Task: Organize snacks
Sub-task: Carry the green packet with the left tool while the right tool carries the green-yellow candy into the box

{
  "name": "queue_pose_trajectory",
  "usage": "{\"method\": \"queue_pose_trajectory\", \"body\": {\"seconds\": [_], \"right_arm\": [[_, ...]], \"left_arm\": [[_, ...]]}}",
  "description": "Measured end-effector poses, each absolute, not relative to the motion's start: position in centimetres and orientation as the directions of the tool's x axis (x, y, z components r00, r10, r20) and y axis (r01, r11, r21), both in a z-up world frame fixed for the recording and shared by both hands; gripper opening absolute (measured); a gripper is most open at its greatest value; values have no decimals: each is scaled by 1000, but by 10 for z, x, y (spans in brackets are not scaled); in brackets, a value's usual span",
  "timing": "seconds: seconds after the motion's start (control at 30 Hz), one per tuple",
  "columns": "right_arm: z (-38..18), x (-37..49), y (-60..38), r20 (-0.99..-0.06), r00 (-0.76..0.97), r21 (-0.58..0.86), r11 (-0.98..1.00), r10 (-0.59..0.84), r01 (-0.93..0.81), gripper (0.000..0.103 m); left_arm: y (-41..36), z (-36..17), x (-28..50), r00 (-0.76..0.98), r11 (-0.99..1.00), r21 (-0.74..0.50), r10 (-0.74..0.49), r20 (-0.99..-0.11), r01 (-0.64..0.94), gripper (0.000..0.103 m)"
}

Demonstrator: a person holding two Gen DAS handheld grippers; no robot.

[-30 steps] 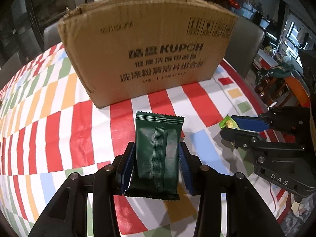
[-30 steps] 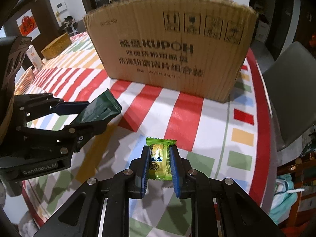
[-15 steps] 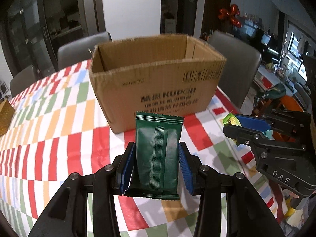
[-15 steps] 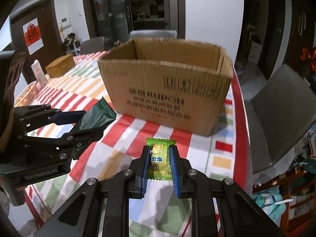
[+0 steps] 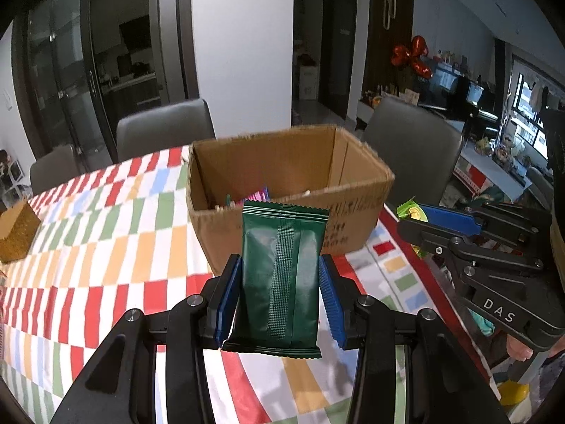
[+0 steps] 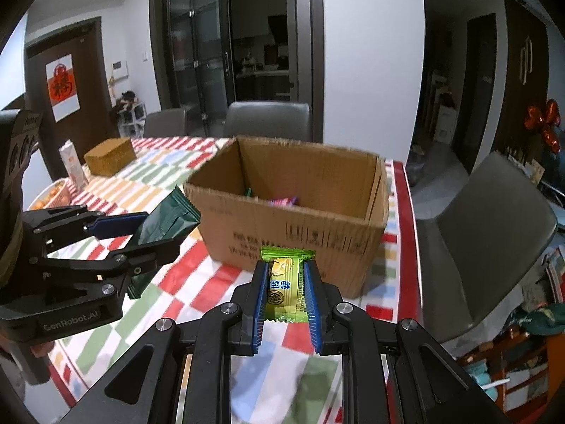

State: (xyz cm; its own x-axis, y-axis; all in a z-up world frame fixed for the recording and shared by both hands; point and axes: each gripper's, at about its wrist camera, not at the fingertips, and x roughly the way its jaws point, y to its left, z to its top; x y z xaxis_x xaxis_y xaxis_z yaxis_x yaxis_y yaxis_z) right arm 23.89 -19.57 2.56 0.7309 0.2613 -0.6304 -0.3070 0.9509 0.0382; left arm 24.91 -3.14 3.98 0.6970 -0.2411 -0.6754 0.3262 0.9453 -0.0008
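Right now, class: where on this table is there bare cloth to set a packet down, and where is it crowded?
Free: tablecloth before the cardboard box, and the stretch between the box and the brown block. Crowded: the far left edge around the carton, and the box floor, where wrappers lie.

Cardboard box (image 6: pixel 300 212): landmark, standing on the desk (image 6: pixel 197 282) toward its right edge; I see several wrappers (image 6: pixel 282 200) inside it. My left gripper (image 5: pixel 280 296) holds a packet (image 5: pixel 280 275) before the box, above the desk. My right gripper (image 6: pixel 285 293) holds a small packet (image 6: pixel 285 282) before the box, right of the first. Chairs (image 6: pixel 268 120) behind the box. Smaller box (image 6: pixel 110 155) on the desk, left of it.
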Motion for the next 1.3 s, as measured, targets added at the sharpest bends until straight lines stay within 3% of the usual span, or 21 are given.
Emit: {"method": "queue_pose_trajectory", "body": {"seconds": [0.63,0.93,1.3], "right_arm": [[92,286,-195,-552,799,3,959,236,-282,21],[104,329,-197,-593,776,-3,964,212,-266,21],[84,374,-189,-678,716,-33,966,168,-257,21]], "left_arm": [[-35,96,303,742,950,9,-239,-626,313,43],[-37,107,346,709,955,-5,-223,-669,296,43],[-40,84,389,642,966,-27,-192,-742,258,43]]}}
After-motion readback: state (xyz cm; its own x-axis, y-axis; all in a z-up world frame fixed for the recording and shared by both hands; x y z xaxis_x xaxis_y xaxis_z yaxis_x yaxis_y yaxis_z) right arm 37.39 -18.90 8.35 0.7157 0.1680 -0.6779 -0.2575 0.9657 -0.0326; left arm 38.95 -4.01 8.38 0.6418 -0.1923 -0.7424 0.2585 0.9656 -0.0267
